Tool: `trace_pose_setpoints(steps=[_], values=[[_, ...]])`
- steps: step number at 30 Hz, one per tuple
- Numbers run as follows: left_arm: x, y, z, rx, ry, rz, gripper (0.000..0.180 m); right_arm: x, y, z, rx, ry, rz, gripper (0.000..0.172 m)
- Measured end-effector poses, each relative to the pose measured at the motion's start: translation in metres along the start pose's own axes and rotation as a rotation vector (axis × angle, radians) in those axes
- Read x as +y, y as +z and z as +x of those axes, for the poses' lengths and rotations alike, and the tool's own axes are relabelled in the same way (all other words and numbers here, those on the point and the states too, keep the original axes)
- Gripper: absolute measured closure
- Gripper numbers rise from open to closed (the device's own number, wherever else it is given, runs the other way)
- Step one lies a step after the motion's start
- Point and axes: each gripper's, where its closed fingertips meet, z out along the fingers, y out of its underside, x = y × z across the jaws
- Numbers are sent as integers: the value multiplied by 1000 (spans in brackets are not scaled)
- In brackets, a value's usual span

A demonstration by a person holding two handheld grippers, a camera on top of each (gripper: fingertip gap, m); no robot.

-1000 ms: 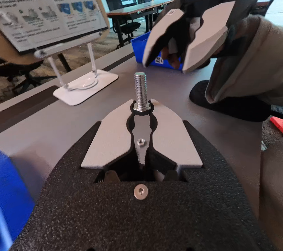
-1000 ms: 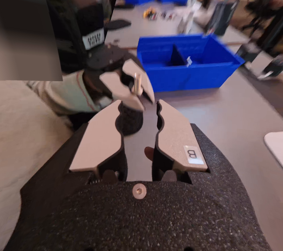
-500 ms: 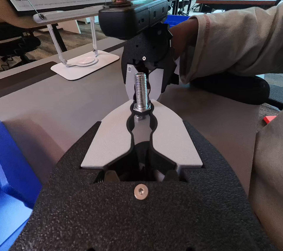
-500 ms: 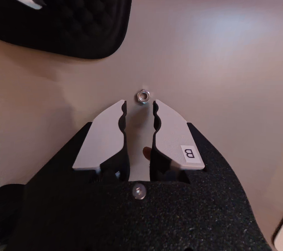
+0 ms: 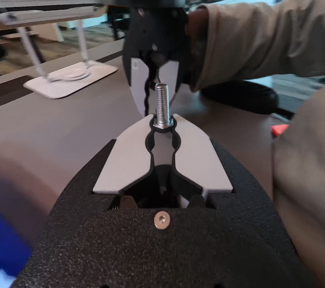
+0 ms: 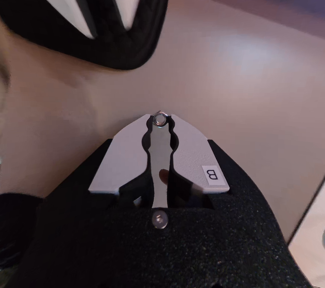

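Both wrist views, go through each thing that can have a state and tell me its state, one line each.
Left gripper: jaws shut on the bolt's hex head.
Bolt: held upright, threaded end up, no nut on it.
Right gripper: jaws closed around the nut, pointing down at the table.
Nut: flat between the fingertips, hole facing the camera.
Document stand: upright on the table.

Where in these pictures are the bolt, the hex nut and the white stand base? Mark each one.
bolt (image 5: 162, 103): left wrist view, middle of the threaded shank standing up from the left gripper's fingertips.
hex nut (image 6: 159, 119): right wrist view, rim of the nut between the right gripper's fingertips.
white stand base (image 5: 70, 84): left wrist view, flat plate on the table.
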Motion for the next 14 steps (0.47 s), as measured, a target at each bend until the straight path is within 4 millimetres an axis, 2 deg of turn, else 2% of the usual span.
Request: trace_pose_setpoints(steps=[4, 6, 8, 9, 11, 14], values=[[-26, 16, 42, 390, 55, 102, 165, -15, -81, -23, -9, -135, 89, 155], [-32, 26, 62, 594, 96, 109, 165, -24, -121, -39, -25, -221, 113, 155], [-36, 35, 79, 798, 124, 122, 165, -34, -152, -55, -55, -297, 119, 155], [-36, 38, 87, 904, 130, 134, 166, -38, -161, -66, -86, -338, 115, 155], [-31, 49, 95, 1050, 137, 136, 166, -43, -165, -83, -138, -422, 87, 155], [-24, 68, 103, 1151, 99, 169, 166, -39, -150, -96, -197, -495, 17, 155]])
